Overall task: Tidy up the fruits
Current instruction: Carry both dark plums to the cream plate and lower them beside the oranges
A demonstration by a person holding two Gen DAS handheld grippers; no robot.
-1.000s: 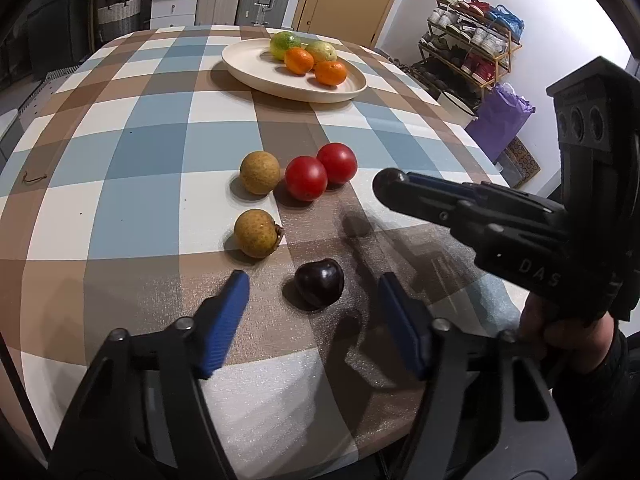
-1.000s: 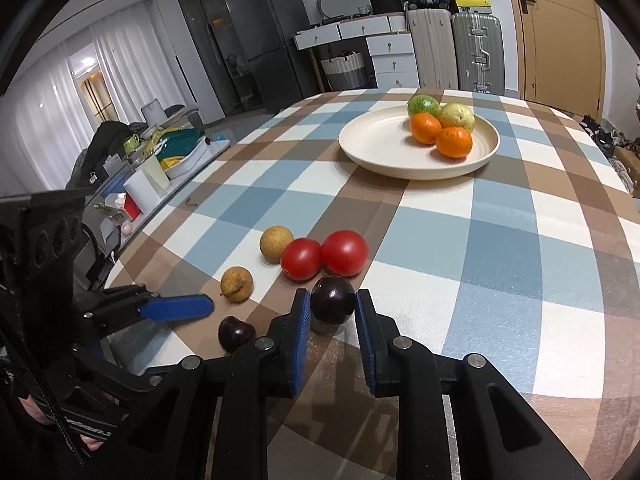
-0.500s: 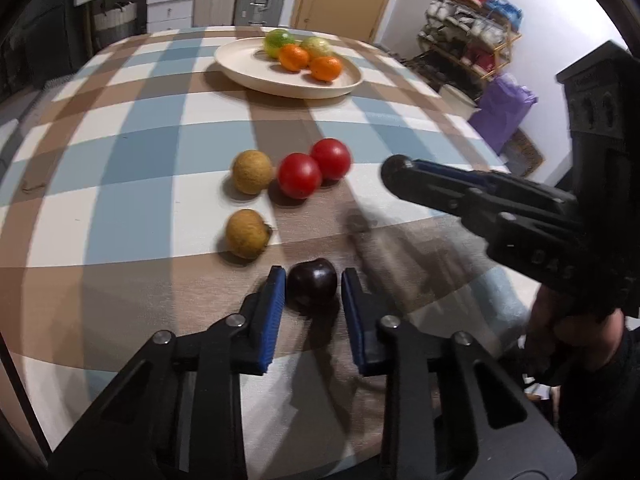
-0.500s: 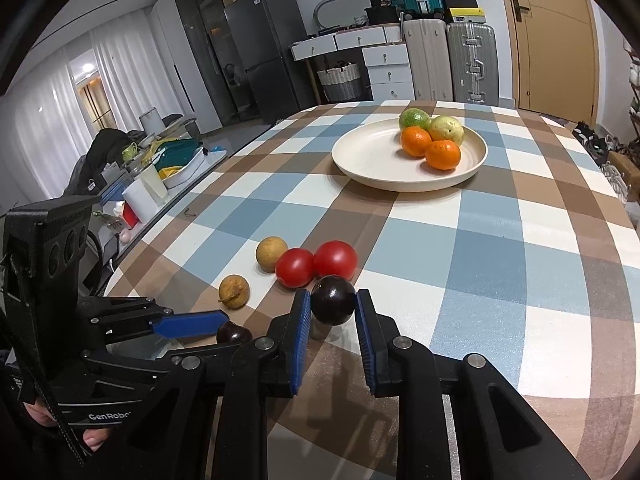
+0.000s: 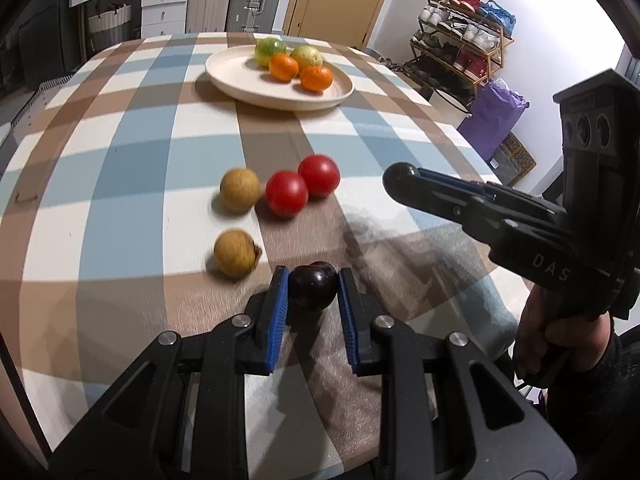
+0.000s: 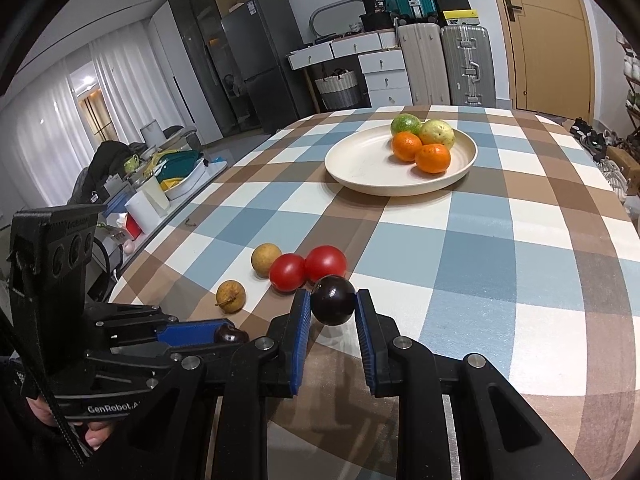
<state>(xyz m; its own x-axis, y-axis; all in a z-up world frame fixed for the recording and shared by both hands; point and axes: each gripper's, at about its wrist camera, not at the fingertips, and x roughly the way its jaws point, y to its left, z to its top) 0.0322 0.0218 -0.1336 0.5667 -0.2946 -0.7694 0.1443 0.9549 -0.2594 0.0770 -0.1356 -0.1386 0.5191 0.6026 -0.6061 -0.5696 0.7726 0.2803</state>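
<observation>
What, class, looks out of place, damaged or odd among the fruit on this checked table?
Nothing looks damaged or spilled. Four round fruits lie loose on the checked tablecloth: two red tomatoes touching each other and two tan longans, away from the cream plate holding citrus. Each gripper is shut on a dark plum.

Both cameras ride just behind their own blue-padded fingers, close above the near edge of the round table with the blue, brown and white checked cloth (image 5: 132, 152), tilted down across it. The left wrist view faces toward the wooden door and the shoe rack (image 5: 460, 36) on the right wall. The right wrist view sits to the right of it and angles left toward the dark refrigerator (image 6: 260, 60) and white curtains. Both take in the cream round plate (image 5: 240, 84) at the far side, and each catches the other's black gripper body at its edge.
</observation>
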